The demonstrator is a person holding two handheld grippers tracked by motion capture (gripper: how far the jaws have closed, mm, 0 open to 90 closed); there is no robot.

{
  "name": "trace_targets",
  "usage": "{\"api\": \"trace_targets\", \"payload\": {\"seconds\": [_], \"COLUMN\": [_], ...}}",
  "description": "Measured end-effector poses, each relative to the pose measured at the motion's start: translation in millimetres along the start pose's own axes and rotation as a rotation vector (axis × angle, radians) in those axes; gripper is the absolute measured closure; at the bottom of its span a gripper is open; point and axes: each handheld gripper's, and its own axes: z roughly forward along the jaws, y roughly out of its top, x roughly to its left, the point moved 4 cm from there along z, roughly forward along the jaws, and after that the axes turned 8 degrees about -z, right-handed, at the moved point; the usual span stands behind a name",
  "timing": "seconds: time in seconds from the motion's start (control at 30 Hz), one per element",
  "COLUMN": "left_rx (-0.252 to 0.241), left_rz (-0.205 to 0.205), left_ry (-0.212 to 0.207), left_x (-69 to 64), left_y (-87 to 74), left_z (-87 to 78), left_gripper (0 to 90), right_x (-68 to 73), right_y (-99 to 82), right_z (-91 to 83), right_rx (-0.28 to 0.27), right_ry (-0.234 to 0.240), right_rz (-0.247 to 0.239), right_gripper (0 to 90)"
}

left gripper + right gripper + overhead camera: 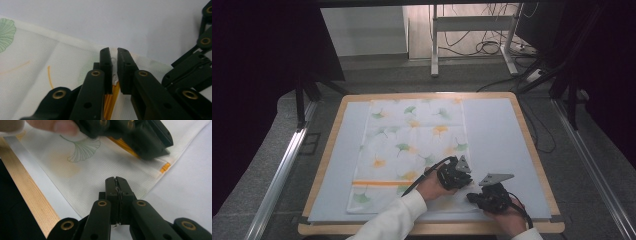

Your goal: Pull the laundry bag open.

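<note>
A wood-edged tabletop (326,165) covered by a pale grey mat (497,135) carries a white cloth (412,150) printed with green and orange ginkgo leaves, spread flat from the far edge of the mat down to its near edge, an orange stripe (377,183) running across it close to the person's side. Two forearms in white sleeves (394,217) reach in from the bottom of the high view toward the cloth's near right corner. The left tongs (114,71) stand at the cloth's right edge, their jaws drawn nearly together and pinching a raised fold of the white fabric, with the orange stripe bunched just below the pads. The right tongs (116,192) sit just beside them at the near hem, clenched tight on a thin edge of the same cloth. In the right gripper view, the left tongs lie close ahead, over the orange stripe, with a fingertip (63,126) resting above a green leaf print (83,148).
</note>
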Motion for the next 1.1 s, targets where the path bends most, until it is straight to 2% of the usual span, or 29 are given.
{"api": "trace_targets", "payload": {"seconds": [0.17, 0.37, 0.4, 0.53, 0.63, 1.1], "left_rx": [0.002, -0.006, -0.001, 0.007, -0.001, 0.014], "left_rz": [0.008, -0.009, -0.005, -0.002, -0.015, -0.019], "left_ry": [0.021, 0.027, 0.027, 0.03, 0.033, 0.034], "left_x": [-2.1, -3.8, -2.8, -2.6, -3.5, -3.5], "left_y": [0.1, 0.0, 0.0, 0.1, 0.3, -2.5], "left_z": [0.3, 0.5, 0.1, -0.3, 0.2, -2.7], "left_gripper": [84.4, 84.6, 84.7, 84.7, 84.7, 84.7], "right_x": [-0.6, -1.1, -3.8, -11.8, -24.7, -27.1], "right_y": [-0.1, 0.6, 3.3, 6.1, 10.2, 9.8], "right_z": [0.0, -0.6, -2.8, -2.8, -0.1, 5.2], "right_rx": [0.002, -0.006, -0.025, -0.027, -0.031, -0.014], "right_ry": [0.002, -0.018, -0.03, -0.062, -0.094, -0.092], "right_rz": [0.0, -0.005, 0.004, 0.013, 0.054, 0.074], "right_gripper": [88.4, 88.8, 88.9, 88.9, 89.0, 89.4]}}
